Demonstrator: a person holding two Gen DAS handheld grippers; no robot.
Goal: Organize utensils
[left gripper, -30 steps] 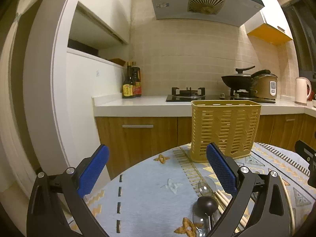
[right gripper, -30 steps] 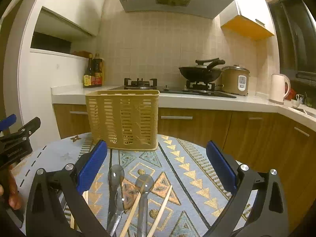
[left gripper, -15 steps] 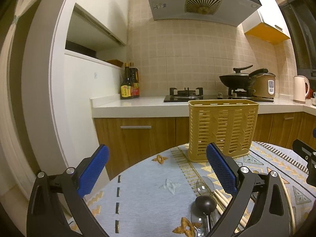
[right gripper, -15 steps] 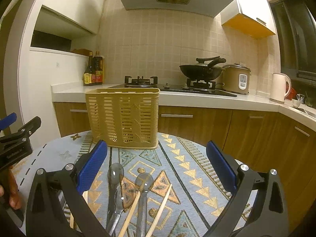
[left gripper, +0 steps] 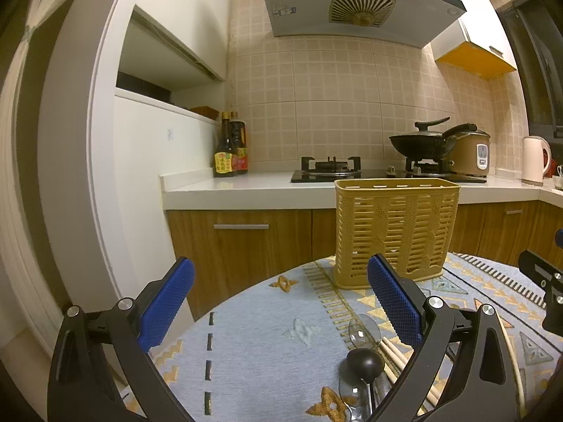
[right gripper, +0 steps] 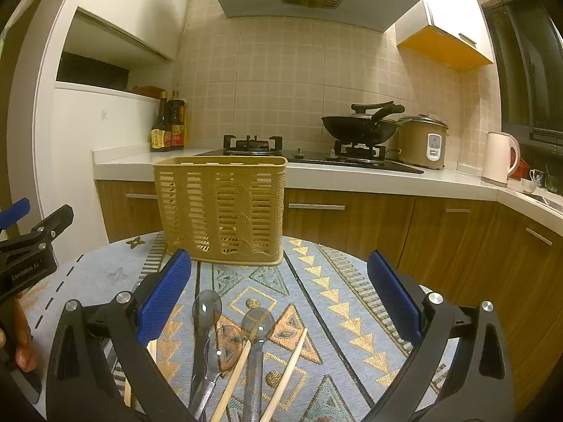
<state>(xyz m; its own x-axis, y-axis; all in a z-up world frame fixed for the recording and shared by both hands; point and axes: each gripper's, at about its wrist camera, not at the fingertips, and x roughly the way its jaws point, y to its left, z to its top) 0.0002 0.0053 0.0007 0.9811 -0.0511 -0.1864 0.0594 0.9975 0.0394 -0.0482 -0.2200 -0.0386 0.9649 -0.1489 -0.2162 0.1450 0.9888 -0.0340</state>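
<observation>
A yellow slotted utensil basket (left gripper: 396, 232) stands upright at the far side of the round table; it also shows in the right wrist view (right gripper: 220, 207). Clear plastic spoons (right gripper: 207, 307) and wooden chopsticks (right gripper: 286, 369) lie loose on the patterned cloth between my right gripper's fingers. In the left wrist view a dark round-headed spoon (left gripper: 364, 362) and a clear spoon (left gripper: 362, 327) lie near the right finger. My left gripper (left gripper: 281, 299) is open and empty. My right gripper (right gripper: 279, 297) is open and empty above the utensils.
The table (left gripper: 267, 344) has a blue patterned cloth and a near round edge. Behind it runs a kitchen counter (right gripper: 352, 176) with sauce bottles (right gripper: 167, 123), a stove with a wok (right gripper: 359, 126), a rice cooker (right gripper: 424, 142) and a kettle (right gripper: 499, 156).
Both views have tilted slightly; the basket sits a little lower in the left wrist view. Both grippers stay open and nothing was taken hold of.
</observation>
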